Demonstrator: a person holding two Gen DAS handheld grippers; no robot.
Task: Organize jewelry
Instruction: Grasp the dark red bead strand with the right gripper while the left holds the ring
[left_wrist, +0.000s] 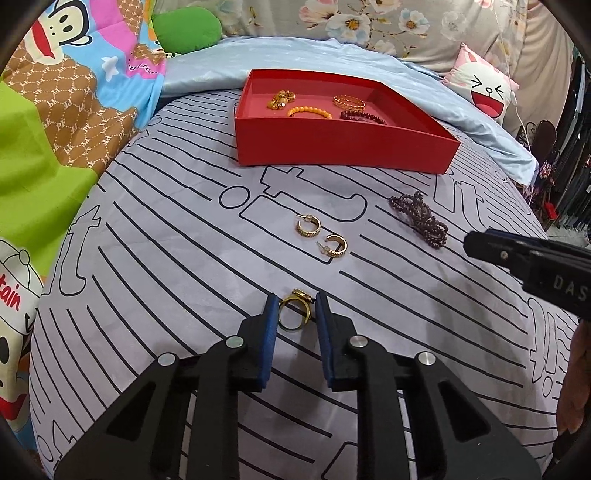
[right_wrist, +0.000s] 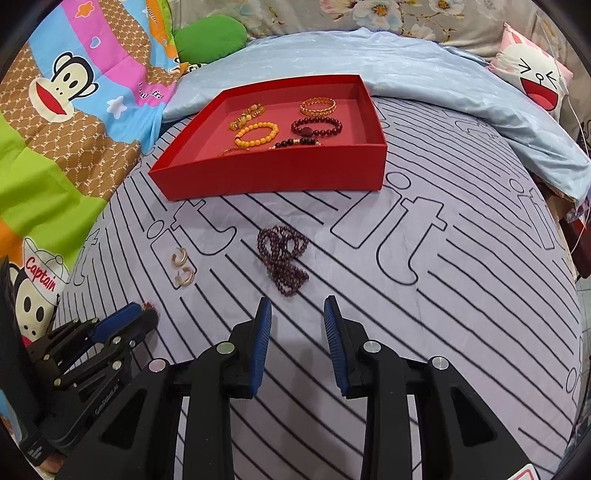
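Gold ring (left_wrist: 291, 328) low in the middle of the left wrist view, on the striped bed sheet (left_wrist: 184, 258). Sits right between the blue pads of the left gripper (left_wrist: 296, 297); jaws narrow, pressed against both sides of the ring.

Just above the ring, two gold hoop earrings (left_wrist: 306, 232) side by side on the sheet, close together but not touching. To their right, a bunched string of dark beads (left_wrist: 419, 218), lying alone.

Right gripper (right_wrist: 297, 300) low in the middle of its own view, just below the dark beads. Jaws partly apart, holding nothing, only sheet between the pads.

Higher up, a red box (left_wrist: 332, 147) with no lid on the sheet. Inside it, an orange bead bracelet (left_wrist: 308, 110), a gold bangle (left_wrist: 349, 101), a dark red bead bracelet (left_wrist: 364, 117) and a little heap of gold pieces (left_wrist: 280, 99).

Behind the box, a light blue blanket (left_wrist: 207, 66). At the left edge, a bright cloth with cartoon monkeys (left_wrist: 66, 33). Top left, a green cushion (left_wrist: 184, 29). At the upper right, a cushion with a laughing face (left_wrist: 484, 92).
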